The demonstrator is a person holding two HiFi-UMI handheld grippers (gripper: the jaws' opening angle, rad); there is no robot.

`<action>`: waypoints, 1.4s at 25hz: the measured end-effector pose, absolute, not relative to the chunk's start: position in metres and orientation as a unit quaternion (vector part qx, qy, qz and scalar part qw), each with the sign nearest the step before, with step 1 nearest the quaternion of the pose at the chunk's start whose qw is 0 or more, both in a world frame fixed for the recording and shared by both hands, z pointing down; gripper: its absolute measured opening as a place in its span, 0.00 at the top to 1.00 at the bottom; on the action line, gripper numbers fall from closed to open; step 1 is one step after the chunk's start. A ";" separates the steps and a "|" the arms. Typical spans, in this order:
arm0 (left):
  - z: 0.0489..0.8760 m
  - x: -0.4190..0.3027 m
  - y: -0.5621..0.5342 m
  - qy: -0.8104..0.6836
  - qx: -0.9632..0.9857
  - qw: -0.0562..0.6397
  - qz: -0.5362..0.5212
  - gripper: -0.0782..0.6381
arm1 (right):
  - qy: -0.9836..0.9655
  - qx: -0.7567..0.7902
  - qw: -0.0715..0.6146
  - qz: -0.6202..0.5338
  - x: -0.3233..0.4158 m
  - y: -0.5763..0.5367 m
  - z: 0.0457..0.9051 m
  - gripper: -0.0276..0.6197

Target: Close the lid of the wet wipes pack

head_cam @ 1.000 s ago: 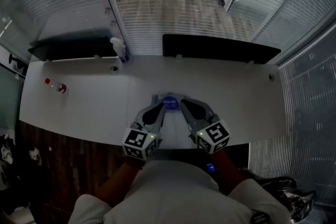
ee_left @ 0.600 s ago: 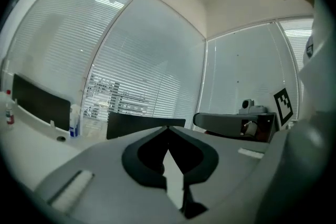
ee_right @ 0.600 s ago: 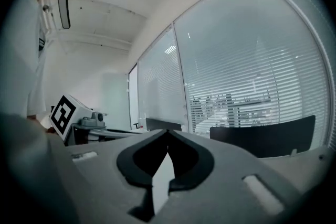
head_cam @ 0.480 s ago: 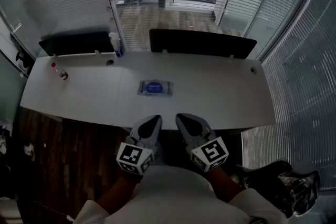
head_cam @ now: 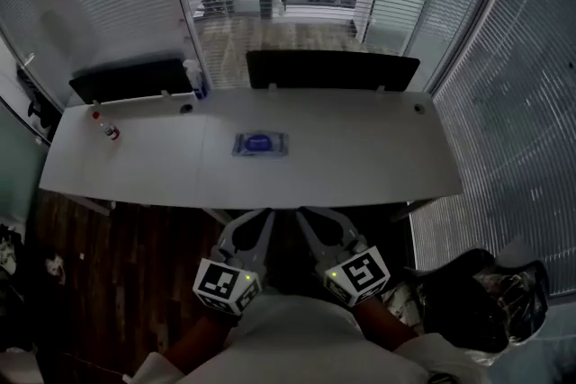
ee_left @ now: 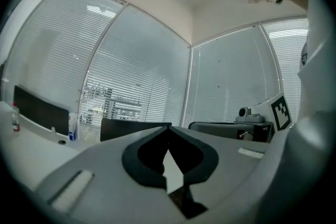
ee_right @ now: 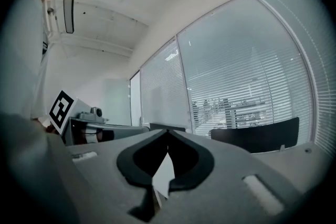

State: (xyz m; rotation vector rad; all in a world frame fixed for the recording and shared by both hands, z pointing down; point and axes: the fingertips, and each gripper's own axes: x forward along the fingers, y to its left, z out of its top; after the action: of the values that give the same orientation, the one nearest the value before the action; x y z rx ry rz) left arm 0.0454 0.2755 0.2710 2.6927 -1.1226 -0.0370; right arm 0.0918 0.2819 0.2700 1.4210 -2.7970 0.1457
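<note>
We hold our left gripper (head_cam: 256, 220) and right gripper (head_cam: 311, 218) side by side, both pairs of jaws pressed together on nothing, wet wipes pack (head_cam: 260, 143) flat on the white table (head_cam: 369, 159), well ahead of both jaw tips

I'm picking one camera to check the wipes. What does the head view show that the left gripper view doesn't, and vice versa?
Head view only: the wet wipes pack lying flat near the middle of the white table. Left gripper view only: that the left tongs are shut and empty. Both: the spray bottle and the red-capped bottle on the table's left part.
</note>
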 end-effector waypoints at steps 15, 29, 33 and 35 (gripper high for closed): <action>0.264 0.009 0.306 -0.374 0.920 0.113 -0.015 0.89 | -0.894 0.444 0.002 0.056 0.035 0.317 0.258 0.95; 0.268 0.013 0.307 -0.366 0.923 0.118 -0.018 0.89 | -0.893 0.448 -0.003 0.037 0.035 0.322 0.253 0.96; 0.270 0.015 0.308 -0.366 0.923 0.120 -0.015 0.89 | -0.893 0.448 0.007 0.034 0.038 0.323 0.255 0.96; 0.272 0.016 0.309 -0.365 0.923 0.121 -0.013 0.89 | -0.894 0.447 0.006 0.039 0.039 0.322 0.257 0.96</action>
State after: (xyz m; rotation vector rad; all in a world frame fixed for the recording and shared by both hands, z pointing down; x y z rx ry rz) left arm 0.0161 0.3086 0.2721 2.6950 -1.0657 -0.0378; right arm 0.0388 0.3221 0.2573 1.3983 -2.7973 0.1236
